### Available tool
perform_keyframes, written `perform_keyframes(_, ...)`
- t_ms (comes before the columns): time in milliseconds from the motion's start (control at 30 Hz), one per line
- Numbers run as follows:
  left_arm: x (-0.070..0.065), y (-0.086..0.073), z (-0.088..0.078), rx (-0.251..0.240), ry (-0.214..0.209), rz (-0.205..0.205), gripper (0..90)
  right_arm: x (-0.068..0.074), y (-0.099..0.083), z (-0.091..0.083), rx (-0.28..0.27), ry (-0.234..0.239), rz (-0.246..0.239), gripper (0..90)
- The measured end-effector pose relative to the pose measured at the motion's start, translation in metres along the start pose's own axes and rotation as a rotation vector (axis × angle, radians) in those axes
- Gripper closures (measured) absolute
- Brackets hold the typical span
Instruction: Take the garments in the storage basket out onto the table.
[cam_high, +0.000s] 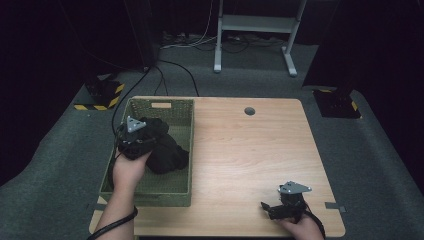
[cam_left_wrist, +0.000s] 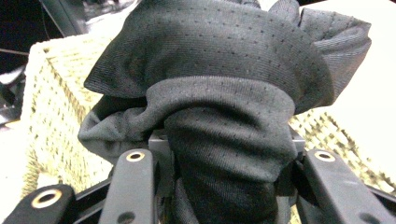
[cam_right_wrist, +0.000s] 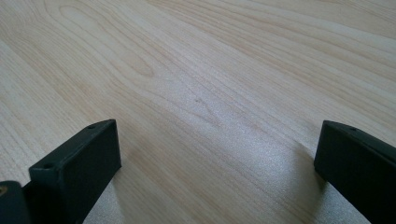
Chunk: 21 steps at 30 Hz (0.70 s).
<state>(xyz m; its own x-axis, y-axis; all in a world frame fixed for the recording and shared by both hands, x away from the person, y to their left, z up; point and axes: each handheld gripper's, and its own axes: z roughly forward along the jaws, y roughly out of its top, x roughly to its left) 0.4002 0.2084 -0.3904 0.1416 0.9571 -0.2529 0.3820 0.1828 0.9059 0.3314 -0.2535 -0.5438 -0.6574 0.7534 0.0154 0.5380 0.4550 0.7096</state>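
A green woven basket (cam_high: 181, 111) stands on the left part of the wooden table (cam_high: 250, 150). Black cloth (cam_high: 167, 150) lies heaped inside it. My left gripper (cam_high: 142, 135) is over the basket, shut on a bunch of that black cloth (cam_left_wrist: 219, 116), which drapes over the jaws and hides their tips in the left gripper view. The pale basket wall (cam_left_wrist: 51, 107) shows behind the cloth. My right gripper (cam_high: 270, 209) rests near the table's front right edge, its jaws wide apart over bare wood (cam_right_wrist: 201, 93), with nothing between them.
A round cable hole (cam_high: 249, 111) sits near the table's far edge. Beyond the table lie grey carpet, cables (cam_high: 175, 65) and a white desk frame (cam_high: 255, 30). Yellow-black striped bases (cam_high: 100, 95) stand at the far left and far right.
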Motion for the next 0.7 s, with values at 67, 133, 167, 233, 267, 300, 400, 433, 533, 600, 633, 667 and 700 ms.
perform_keyframes(67,-0.002,0.003,-0.003,-0.027,0.002,0.003,55.1,0.000,0.000,0.000,0.000,0.000,0.000,0.1)
perform_keyframes(133,-0.004,0.005,-0.006,-0.052,0.002,0.010,55.1,0.000,0.000,0.000,-0.002,0.000,0.001,0.1)
perform_keyframes(167,-0.005,0.007,-0.009,-0.076,0.004,0.012,55.1,0.000,0.000,0.000,-0.002,0.001,0.001,0.1)
perform_keyframes(233,-0.005,0.010,-0.012,-0.094,0.004,0.012,55.1,0.000,0.000,0.000,0.000,0.000,0.000,0.1)
perform_keyframes(267,-0.006,0.012,-0.015,-0.113,0.005,0.009,55.0,0.000,0.000,0.000,-0.001,-0.001,-0.001,0.1)
perform_keyframes(300,-0.006,0.012,-0.015,-0.113,0.005,0.009,55.1,0.000,0.000,0.000,-0.001,-0.001,-0.001,0.1)
perform_keyframes(400,-0.006,0.017,-0.021,-0.159,0.008,0.010,55.1,0.000,0.000,0.000,0.000,0.000,0.000,0.1)
perform_keyframes(433,-0.007,0.018,-0.022,-0.175,0.007,0.008,55.1,0.000,0.000,0.000,0.000,0.000,-0.001,0.1)
perform_keyframes(533,-0.008,0.022,-0.028,-0.213,0.004,0.012,55.1,0.000,0.000,0.000,-0.001,-0.001,-0.001,0.1)
perform_keyframes(600,-0.009,0.023,-0.030,-0.231,0.002,0.011,55.1,0.000,0.000,0.000,-0.001,-0.001,-0.001,0.1)
perform_keyframes(633,-0.010,0.024,-0.031,-0.239,0.002,0.015,55.1,0.000,0.000,0.000,0.000,0.000,-0.001,0.1)
perform_keyframes(667,-0.012,0.028,-0.034,-0.275,-0.002,0.013,55.1,0.000,0.000,0.000,0.001,-0.001,-0.001,0.1)
perform_keyframes(700,-0.012,0.028,-0.034,-0.275,-0.002,0.013,55.2,0.000,0.000,0.000,0.001,-0.001,-0.001,0.1)
